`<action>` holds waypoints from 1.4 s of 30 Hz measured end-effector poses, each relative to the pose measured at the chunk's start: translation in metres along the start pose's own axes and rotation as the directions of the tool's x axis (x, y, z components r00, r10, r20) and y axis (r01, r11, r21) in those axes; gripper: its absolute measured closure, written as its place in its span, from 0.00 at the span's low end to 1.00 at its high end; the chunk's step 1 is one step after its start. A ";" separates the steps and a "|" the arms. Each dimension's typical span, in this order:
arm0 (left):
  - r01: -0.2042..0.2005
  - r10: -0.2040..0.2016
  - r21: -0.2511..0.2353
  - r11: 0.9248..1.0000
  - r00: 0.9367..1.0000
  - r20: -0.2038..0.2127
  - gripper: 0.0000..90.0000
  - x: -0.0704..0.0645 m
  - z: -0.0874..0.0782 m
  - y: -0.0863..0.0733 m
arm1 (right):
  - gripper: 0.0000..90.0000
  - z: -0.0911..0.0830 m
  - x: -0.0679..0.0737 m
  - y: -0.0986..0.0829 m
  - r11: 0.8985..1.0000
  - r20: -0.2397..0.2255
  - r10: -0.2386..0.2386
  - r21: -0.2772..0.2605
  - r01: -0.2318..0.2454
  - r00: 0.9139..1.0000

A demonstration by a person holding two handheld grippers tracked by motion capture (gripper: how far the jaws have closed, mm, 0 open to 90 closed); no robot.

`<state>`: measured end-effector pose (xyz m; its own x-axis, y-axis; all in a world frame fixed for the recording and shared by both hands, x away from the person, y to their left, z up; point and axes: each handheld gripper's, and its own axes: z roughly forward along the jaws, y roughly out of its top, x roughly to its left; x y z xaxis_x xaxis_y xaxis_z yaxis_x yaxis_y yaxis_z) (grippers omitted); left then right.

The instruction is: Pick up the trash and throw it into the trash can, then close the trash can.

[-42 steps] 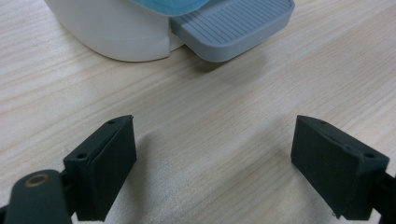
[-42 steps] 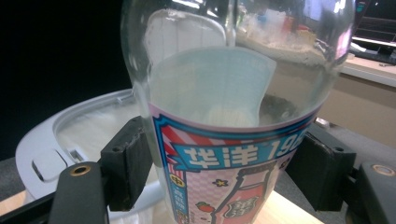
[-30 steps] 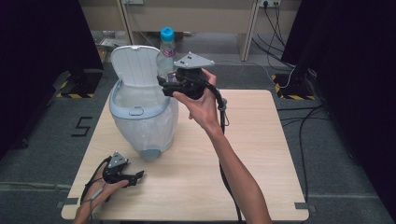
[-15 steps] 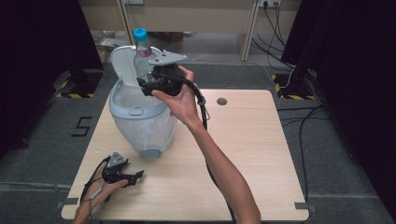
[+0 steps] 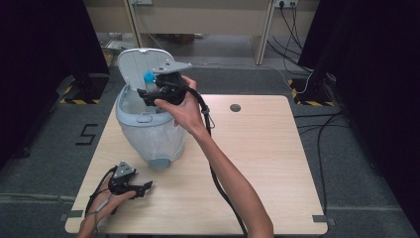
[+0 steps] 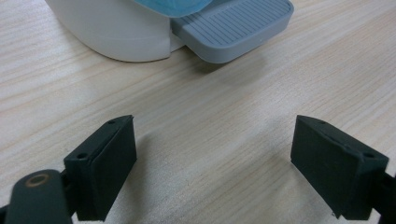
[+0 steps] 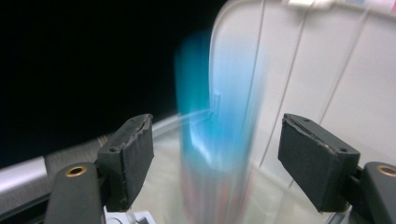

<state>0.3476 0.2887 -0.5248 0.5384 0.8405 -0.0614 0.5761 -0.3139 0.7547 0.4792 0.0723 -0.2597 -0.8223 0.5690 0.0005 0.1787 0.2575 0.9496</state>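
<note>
Over the open bin (image 5: pixel 148 124), at the table's ten o'clock, the right gripper (image 7: pixel 217 158) gapes wide so the blue-capped bottle (image 7: pixel 219 135) drops inside. The left gripper (image 5: pixel 133 187), also wide, idles at seven o'clock beside the pedal (image 6: pixel 233 28).
</note>
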 end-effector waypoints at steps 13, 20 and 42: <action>-0.013 0.013 0.007 1.000 1.000 -0.013 0.16 0.000 0.001 0.001 | 0.35 -0.045 -0.041 -0.016 0.999 0.103 0.010 -0.044 -0.005 0.995; -0.014 0.014 0.005 1.000 1.000 -0.016 0.16 0.000 0.001 0.001 | 0.38 -0.063 -0.074 -0.038 0.998 0.168 0.056 -0.037 -0.050 0.984; -0.023 0.023 0.010 1.000 0.999 -0.024 0.16 -0.001 0.002 0.001 | 0.42 -0.054 -0.089 -0.050 0.996 0.174 0.084 -0.050 -0.076 0.981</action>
<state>0.3487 0.2867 -0.5249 0.5367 0.8433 -0.0283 0.5696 -0.3373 0.7495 0.5146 -0.0335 -0.2901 -0.6977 0.7159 0.0253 0.2139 0.1744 0.9612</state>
